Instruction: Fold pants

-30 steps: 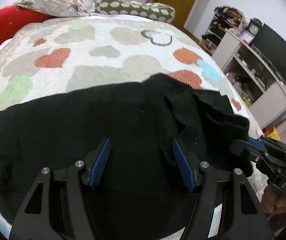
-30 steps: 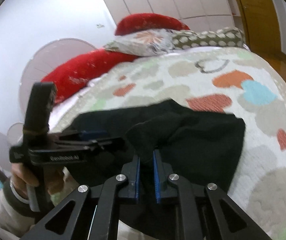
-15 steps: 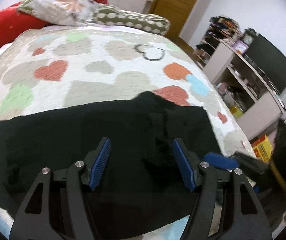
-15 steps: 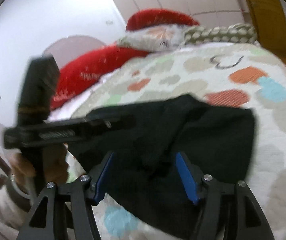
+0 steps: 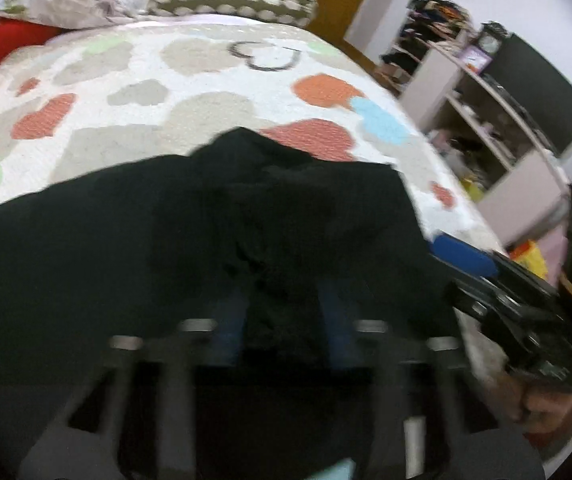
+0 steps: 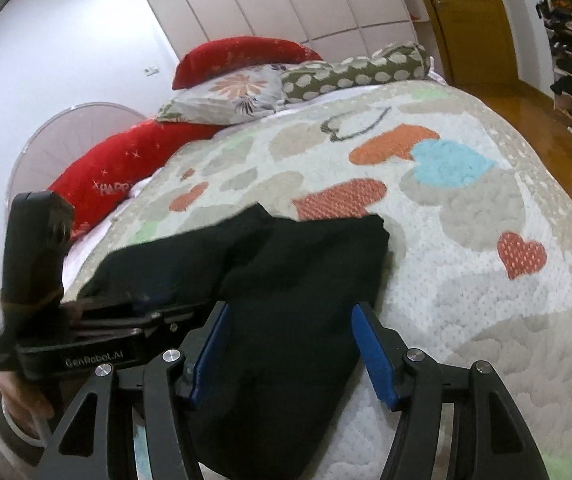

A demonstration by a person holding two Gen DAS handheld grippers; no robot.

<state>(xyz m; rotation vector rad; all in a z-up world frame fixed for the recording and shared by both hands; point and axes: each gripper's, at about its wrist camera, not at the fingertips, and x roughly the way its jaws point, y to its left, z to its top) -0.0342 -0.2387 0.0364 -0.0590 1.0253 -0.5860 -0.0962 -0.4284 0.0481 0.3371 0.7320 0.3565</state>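
- The bed (image 6: 485,320) carries a quilted bedspread (image 5: 206,92) patterned with hearts in orange, blue, green and beige; it fills most of both views.
- The black pants (image 6: 293,280) lie flat on the near part of the bedspread. In the left wrist view their long axis runs left to right across the frame (image 5: 166,240), with a small hump of cloth poking up on the far edge toward the pillows. In the right wrist view a folded layer ends in a straight edge on the right.
- At the head of the bed sit two red pillows (image 6: 126,168), a floral pillow (image 6: 230,96) and a dotted olive bolster (image 6: 357,68).
- A shelf unit (image 5: 485,128) with a dark screen (image 5: 541,92) stands beside the bed in the left wrist view.
- The right claw (image 6: 289,354) is spread wide over the pants, blue pads apart and gripping nothing.
- The left claw (image 5: 282,320) is motion-blurred above the pants; its fingers look partly apart, but whether they pinch cloth I cannot tell.
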